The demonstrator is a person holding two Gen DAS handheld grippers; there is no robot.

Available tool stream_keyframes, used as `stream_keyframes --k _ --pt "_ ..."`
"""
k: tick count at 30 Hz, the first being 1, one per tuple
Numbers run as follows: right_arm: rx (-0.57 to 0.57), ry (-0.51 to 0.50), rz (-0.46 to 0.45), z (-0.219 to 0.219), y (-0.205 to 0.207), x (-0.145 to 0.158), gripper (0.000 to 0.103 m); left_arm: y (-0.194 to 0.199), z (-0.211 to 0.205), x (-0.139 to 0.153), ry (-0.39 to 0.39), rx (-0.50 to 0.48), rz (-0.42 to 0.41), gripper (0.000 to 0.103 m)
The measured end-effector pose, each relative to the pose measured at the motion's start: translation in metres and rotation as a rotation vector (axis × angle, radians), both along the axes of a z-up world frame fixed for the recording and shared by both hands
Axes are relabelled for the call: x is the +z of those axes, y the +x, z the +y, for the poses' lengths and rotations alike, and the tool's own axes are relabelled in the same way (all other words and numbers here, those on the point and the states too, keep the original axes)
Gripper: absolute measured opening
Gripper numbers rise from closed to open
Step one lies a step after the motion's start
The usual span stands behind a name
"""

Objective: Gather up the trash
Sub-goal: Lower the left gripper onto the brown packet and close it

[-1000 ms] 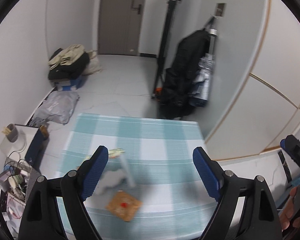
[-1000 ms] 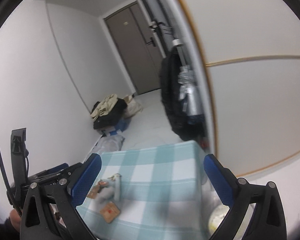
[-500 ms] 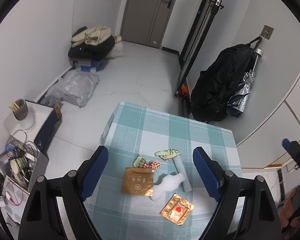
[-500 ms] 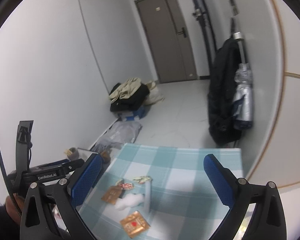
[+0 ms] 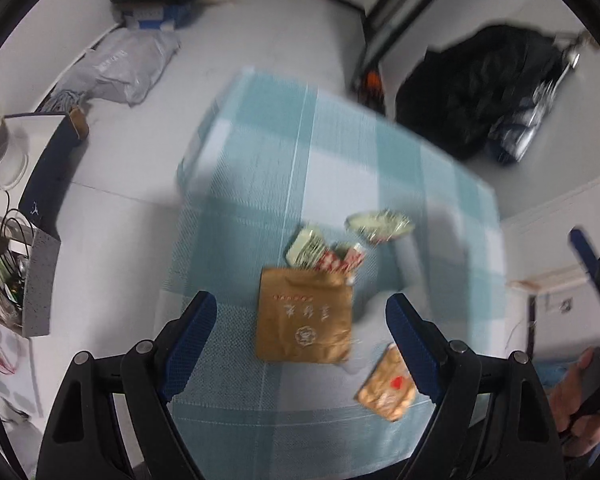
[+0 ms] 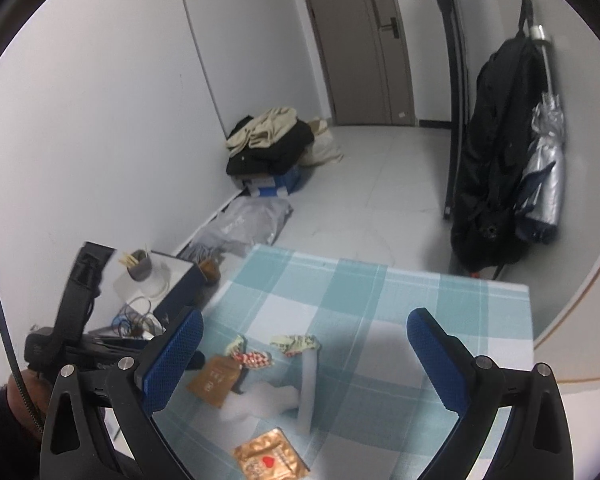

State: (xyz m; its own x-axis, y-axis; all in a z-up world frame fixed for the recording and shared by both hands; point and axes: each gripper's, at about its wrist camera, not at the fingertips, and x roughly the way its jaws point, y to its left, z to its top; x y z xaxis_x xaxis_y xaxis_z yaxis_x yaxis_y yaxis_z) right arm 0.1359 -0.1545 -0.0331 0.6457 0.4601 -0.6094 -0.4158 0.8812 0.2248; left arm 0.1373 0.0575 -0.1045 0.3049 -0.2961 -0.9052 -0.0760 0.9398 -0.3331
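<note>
Trash lies on a table with a teal-and-white checked cloth (image 5: 340,152). A brown paper packet (image 5: 304,316) lies between the fingers of my left gripper (image 5: 300,344), which hovers open and empty above it. Beyond it lie a green wrapper (image 5: 306,246), a red-and-white wrapper (image 5: 340,260) and a crumpled green wrapper (image 5: 378,222). An orange packet with a red heart (image 5: 388,390) lies at the near right. My right gripper (image 6: 304,364) is open and empty above the table, over a white tissue (image 6: 260,400) and a pale tube (image 6: 308,388). The brown packet (image 6: 216,380) and the orange packet (image 6: 270,460) show there too.
A low side table with a cup of sticks (image 6: 140,266) and cables (image 6: 136,320) stands left of the table. A grey bag (image 6: 252,220) and a pile of clothes (image 6: 272,144) lie on the floor. A black coat (image 6: 496,160) and a silver umbrella (image 6: 544,184) hang at the right.
My left gripper has tilted down and moved closer to the trash, so the brown packet now lies between its fingers. My right gripper has swung left and down towards the table.
</note>
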Motion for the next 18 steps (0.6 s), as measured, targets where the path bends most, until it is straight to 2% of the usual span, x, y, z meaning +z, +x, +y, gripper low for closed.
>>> stream_keyframes --k 2,6,8,12,18 --pt "-0.003 -0.004 0.024 -0.002 0.004 -0.005 0.103 0.001 -0.003 -0.007 -0.015 -0.01 0.031 0.084" --pt "-0.002 -0.008 0.017 -0.006 0.006 -0.004 0.103 0.005 -0.008 -0.023 0.004 -0.017 0.102 0.085" --pt "-0.005 -0.024 0.004 -0.007 0.007 -0.004 0.103 0.005 -0.01 -0.019 0.013 -0.021 0.077 0.085" --pt "-0.002 -0.021 0.027 -0.012 0.008 -0.008 0.103 0.005 -0.011 -0.019 0.05 -0.018 0.083 0.085" --pt "-0.003 -0.011 0.025 -0.017 0.005 -0.006 0.103 0.004 -0.028 -0.021 0.176 -0.065 0.069 0.082"
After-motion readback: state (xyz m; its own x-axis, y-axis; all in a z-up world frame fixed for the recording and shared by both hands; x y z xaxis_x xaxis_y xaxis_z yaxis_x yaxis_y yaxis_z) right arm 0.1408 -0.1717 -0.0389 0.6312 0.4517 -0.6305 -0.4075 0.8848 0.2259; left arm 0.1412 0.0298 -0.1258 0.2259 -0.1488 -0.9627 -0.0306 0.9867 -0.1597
